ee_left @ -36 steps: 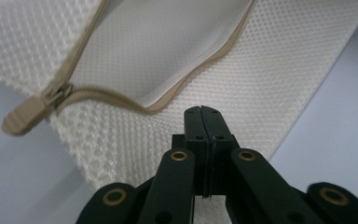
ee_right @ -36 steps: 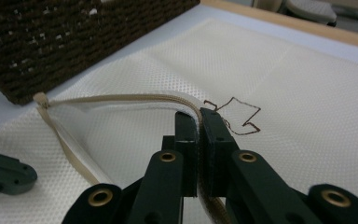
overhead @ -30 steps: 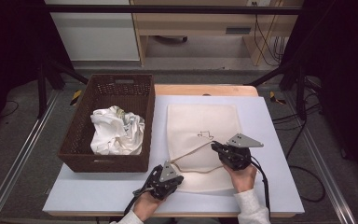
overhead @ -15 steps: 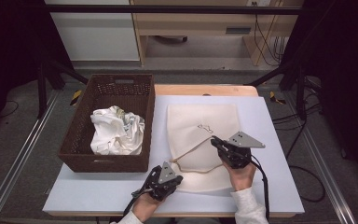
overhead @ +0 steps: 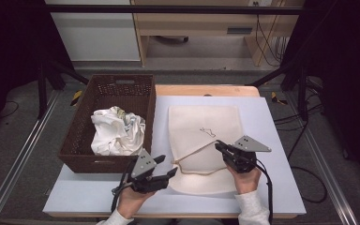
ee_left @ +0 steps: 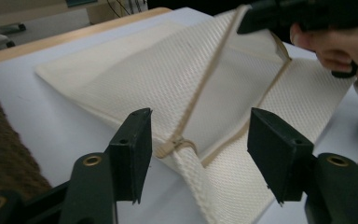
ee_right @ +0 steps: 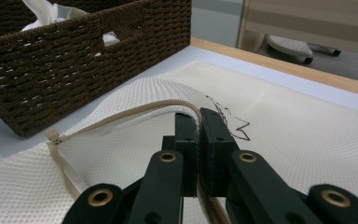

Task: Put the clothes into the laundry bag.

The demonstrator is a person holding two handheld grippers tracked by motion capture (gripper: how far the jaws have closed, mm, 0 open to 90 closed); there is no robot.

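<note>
Item: cream-coloured mesh laundry bag with a beige zipper [overhead: 205, 140], laid flat on the pale grey-blue table top [overhead: 272, 140], right of centre. Its zippered opening runs across the near half and is seen partly unzipped, the upper edge lifted clear of the lower layer. A small dark line motif [overhead: 207, 131] is printed on the upper panel.

Right black two-jaw gripper [overhead: 219, 146]: held in the right hand [overhead: 246, 179] at the right end of the zipper opening. Its jaws are pressed together on the raised zipper edge of the bag, as shown in the right gripper view [ee_right: 198, 122], where the beige tape curves up into the closed jaws. The lifted edge is drawn taut from this grip down to the zipper's left end [ee_right: 53, 136].

Left black two-jaw gripper [overhead: 168, 167]: held in the left hand [overhead: 131, 199] near the front edge of the table, just left of the bag's near-left side. Its jaws are spread wide and nothing is held between them. In the left gripper view [ee_left: 196, 144] the zipper's end [ee_left: 175, 143] is seen lying just beyond and between the open jaws, not touched.

Dark brown woven rectangular basket [overhead: 77, 140]: placed at the table's left side, beside the bag. Crumpled white cloth [overhead: 116, 132] is contained in it.
</note>
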